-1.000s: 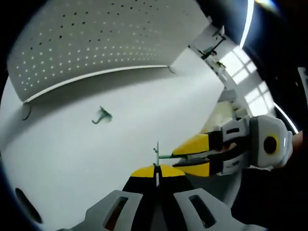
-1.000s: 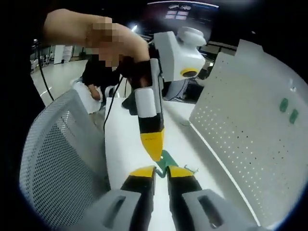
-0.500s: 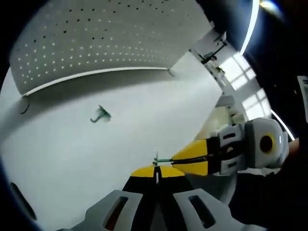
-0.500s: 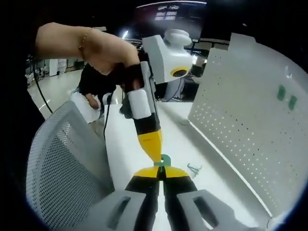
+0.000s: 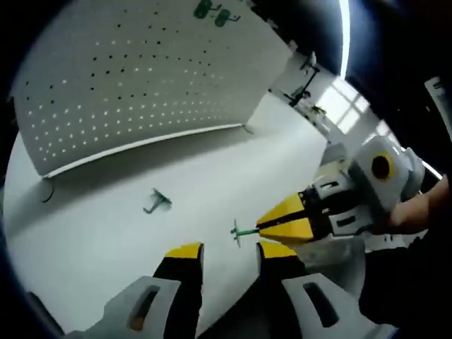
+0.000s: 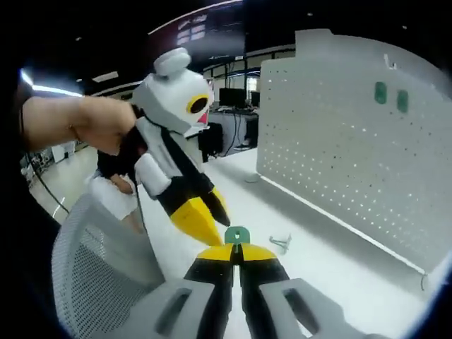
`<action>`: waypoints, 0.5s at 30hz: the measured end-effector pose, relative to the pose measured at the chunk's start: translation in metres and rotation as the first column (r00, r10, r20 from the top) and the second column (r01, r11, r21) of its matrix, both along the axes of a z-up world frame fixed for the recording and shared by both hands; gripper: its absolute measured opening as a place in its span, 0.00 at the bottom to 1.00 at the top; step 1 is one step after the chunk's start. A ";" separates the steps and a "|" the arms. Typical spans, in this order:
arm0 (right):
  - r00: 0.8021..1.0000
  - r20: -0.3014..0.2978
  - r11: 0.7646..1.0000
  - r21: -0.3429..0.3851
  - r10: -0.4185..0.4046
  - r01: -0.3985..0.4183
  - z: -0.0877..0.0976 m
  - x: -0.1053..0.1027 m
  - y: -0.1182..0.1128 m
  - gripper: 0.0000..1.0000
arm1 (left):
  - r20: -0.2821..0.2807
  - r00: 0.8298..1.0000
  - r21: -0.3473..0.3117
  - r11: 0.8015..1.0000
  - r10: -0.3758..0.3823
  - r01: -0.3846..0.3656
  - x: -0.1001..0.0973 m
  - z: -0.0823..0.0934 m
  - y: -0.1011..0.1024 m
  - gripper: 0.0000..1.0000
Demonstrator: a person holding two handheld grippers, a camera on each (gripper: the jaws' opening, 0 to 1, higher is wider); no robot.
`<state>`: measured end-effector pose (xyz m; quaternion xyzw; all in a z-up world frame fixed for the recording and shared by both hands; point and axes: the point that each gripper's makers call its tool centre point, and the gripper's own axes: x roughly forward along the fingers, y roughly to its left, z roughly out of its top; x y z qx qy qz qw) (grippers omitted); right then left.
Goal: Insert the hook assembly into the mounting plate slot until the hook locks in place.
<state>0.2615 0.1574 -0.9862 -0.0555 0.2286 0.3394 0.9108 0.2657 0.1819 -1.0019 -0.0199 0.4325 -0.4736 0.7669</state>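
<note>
- While the right gripper [image 6: 236,252] pinches the green hook [image 6: 237,234] at lower centre, the left gripper [image 5: 229,253] stands spread beside it.
- A second hook [image 5: 157,201] lies mid-left on the table [image 5: 106,226].
- The pegboard [image 5: 141,78] fills the upper left.

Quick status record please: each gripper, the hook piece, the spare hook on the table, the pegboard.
left gripper: open, holding nothing
right gripper: shut on the green hook piece
hook piece: pinched in the right gripper, above the table
spare hook: lying loose on the table in front of the pegboard
pegboard: upright at the table's far edge, two green pieces already mounted near the top
insertion: not yet done
</note>
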 end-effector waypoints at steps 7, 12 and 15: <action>0.997 0.004 0.991 0.107 -0.083 0.082 0.020 0.016 -0.010 0.00 | 0.166 0.986 -0.079 0.997 -0.013 0.027 0.008 0.017 -0.004 0.56; 0.994 0.027 0.981 0.168 -0.106 0.100 0.037 0.025 -0.010 0.00 | 0.204 0.979 -0.120 0.993 0.012 0.012 0.008 0.025 -0.007 0.80; 0.991 0.038 0.977 0.179 -0.126 0.117 0.042 0.031 -0.011 0.00 | 0.250 0.967 -0.139 0.990 0.041 -0.006 0.013 0.032 -0.006 0.90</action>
